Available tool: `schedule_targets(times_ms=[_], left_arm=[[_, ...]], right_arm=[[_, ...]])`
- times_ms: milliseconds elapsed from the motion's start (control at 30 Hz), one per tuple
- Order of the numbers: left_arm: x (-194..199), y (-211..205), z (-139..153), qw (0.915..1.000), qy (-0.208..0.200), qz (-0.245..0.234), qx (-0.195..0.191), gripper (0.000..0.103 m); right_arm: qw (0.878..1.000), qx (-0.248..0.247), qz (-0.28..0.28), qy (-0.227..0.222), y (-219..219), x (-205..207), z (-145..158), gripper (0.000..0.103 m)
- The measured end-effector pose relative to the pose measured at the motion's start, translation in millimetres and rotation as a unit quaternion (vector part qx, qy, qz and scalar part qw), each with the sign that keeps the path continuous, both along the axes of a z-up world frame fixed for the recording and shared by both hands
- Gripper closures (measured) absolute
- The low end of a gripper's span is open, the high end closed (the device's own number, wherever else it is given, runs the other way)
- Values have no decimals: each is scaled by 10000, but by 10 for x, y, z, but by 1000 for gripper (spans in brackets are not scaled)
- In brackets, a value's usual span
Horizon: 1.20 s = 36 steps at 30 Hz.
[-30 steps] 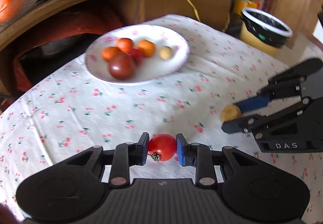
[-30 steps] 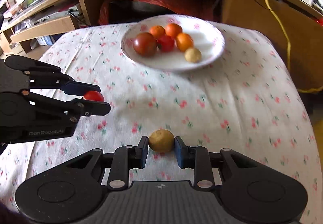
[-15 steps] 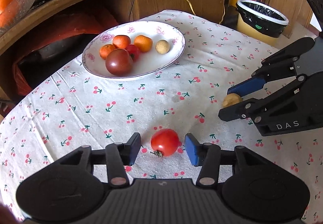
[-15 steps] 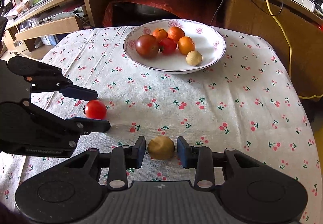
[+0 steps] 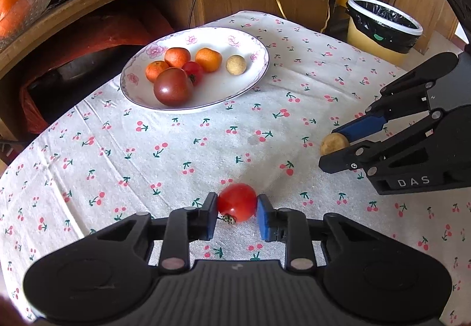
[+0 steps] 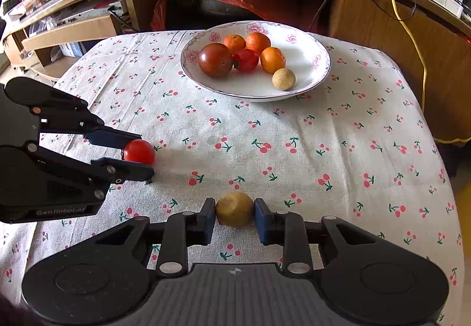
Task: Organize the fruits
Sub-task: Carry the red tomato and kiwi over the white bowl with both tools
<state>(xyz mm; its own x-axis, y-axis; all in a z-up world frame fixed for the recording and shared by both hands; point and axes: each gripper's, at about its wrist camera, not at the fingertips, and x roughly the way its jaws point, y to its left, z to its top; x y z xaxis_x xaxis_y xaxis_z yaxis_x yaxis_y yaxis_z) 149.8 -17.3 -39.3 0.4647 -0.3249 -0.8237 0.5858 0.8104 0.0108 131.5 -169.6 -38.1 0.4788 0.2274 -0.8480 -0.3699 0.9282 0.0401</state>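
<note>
My left gripper (image 5: 237, 208) is shut on a small red tomato (image 5: 237, 202), low over the cherry-print tablecloth (image 5: 176, 155). It also shows in the right wrist view (image 6: 138, 155) with the tomato (image 6: 139, 151). My right gripper (image 6: 235, 212) is shut on a small yellow-brown fruit (image 6: 235, 208), also low over the cloth; it shows in the left wrist view (image 5: 334, 149) with that fruit (image 5: 332, 143). A white flowered plate (image 5: 253, 73) at the far side holds three oranges, a dark tomato (image 5: 173, 86), a red tomato and a tan round fruit (image 5: 235, 64).
A wooden desk (image 5: 88, 11) with cables stands behind the table, with a red bag (image 6: 235, 2) under it. A yellow bin with a black liner (image 5: 382, 26) stands at the far right. A glass dish of oranges (image 5: 17, 2) sits on the desk.
Both grippers had opened half a second ago with the fruits lying on the cloth. Now both have shut on their fruits again. The view has steadied.
</note>
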Motion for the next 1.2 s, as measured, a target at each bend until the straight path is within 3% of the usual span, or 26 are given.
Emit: schedule_targets(times_ms=[200,833,1200], left_arm=[[67,-13,77,9998,-117,105,-80,67],[615,-137,325,9931,-745,823,-368,67],[752,-150,212,9912,-637,1074,-438,67]], right_arm=[[10000,-3,-57,-72,20,46,42,80],[9957,43,-329,-865,94,586,322,80],[9942,70,-436,-985,83,777,295,80]])
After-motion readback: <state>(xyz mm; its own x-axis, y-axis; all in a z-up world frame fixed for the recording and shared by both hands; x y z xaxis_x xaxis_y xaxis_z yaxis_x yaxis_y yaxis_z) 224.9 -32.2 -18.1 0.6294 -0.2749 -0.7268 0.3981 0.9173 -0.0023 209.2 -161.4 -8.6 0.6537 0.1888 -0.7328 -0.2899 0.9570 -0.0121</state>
